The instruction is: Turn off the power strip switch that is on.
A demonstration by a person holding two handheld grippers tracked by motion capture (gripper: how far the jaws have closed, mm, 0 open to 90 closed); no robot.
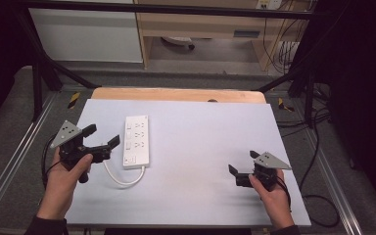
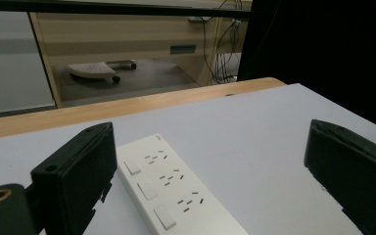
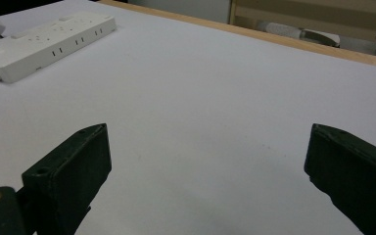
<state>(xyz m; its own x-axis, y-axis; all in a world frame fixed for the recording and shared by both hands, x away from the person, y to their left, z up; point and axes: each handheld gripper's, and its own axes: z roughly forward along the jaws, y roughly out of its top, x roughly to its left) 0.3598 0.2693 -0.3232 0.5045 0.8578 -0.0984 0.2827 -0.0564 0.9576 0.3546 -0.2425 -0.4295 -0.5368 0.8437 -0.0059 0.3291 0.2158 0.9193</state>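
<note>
White rectangular plastic power strip (image 1: 136,141) lies flat on pale grey desk (image 1: 200,147), left of centre, long axis running away from person; white cable (image 1: 122,177) curls from near end. Left claw (image 1: 102,135) just beside strip's left edge, jaws spread wide, nothing between them, not touching strip. In left gripper view strip (image 2: 174,193) lies ahead between jaws, nearer left one. Right claw (image 1: 243,162) well apart at desk's right side, jaws spread, empty, over bare surface.

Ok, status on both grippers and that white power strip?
Left gripper open beside white plastic power strip, not touching. Right gripper open, apart. Nothing in the way.
</note>
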